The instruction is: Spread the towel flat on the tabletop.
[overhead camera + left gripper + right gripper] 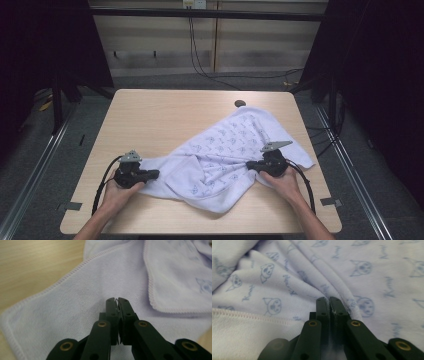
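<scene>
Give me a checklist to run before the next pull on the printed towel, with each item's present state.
1. Left claw closed: ok, jaws together, over the plain side of the towel.
2. Left claw actually pinching cloth: cannot tell; only a thin sliver shows between the tips.
3. Right claw closed: ok, jaws together at a bunched fold of the printed side.
4. Right claw holding that fold: cannot tell; the fold runs up to the tips, but no fabric shows between the jaws.
5. Towel flat: not ok, it lies crumpled with layers folded over each other.
6. Towel on the table: ok, though its right corner lies at the table's right edge.
</scene>
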Demonstrator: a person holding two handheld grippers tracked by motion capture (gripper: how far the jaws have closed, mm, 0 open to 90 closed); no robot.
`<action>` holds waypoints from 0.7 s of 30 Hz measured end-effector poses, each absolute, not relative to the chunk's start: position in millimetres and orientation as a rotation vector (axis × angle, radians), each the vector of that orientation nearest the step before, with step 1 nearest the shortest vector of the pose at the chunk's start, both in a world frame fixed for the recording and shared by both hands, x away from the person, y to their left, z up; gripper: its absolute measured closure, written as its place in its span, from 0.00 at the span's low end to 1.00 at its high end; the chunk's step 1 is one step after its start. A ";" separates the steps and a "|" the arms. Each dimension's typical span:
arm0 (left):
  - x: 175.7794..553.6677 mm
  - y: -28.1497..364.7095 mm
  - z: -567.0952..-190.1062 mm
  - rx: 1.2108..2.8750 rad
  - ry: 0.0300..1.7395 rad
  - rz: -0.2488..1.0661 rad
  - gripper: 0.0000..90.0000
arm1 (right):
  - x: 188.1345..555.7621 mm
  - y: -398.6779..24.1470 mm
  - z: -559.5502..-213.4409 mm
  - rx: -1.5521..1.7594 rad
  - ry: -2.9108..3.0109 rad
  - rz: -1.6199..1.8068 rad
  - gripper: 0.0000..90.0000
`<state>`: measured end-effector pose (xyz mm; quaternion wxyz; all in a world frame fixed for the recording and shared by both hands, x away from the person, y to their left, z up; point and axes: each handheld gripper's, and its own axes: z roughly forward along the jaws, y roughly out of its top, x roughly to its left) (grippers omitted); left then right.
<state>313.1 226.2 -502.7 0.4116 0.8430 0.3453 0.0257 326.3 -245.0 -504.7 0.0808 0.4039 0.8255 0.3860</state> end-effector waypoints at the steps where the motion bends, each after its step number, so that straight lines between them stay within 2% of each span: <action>1: 306.7 224.3 -501.8 2.132 0.861 0.060 0.98 | 329.6 -247.4 -505.2 1.225 2.455 1.157 0.97; 7: 274.7 215.7 -498.1 2.175 0.786 -0.031 0.99 | 334.8 -248.7 -504.1 1.232 2.439 1.128 0.94; 8: 265.2 214.3 -495.0 2.159 0.765 -0.052 0.99 | 332.1 -247.9 -500.8 1.247 2.451 1.166 0.84; 9: 263.1 215.2 -492.5 2.140 0.749 -0.050 0.99 | 329.2 -247.0 -497.1 1.245 2.449 1.200 0.78; 12: 263.6 218.2 -484.3 2.067 0.708 -0.037 1.00 | 314.8 -239.6 -478.1 1.229 2.424 1.317 0.74; 16: 272.2 218.0 -483.8 2.038 0.756 -0.025 1.00 | 298.8 -223.7 -464.1 1.170 2.445 1.438 0.73; 21: 277.8 220.4 -485.9 2.033 0.781 -0.042 0.97 | 276.3 -159.1 -456.3 0.998 2.605 1.530 0.77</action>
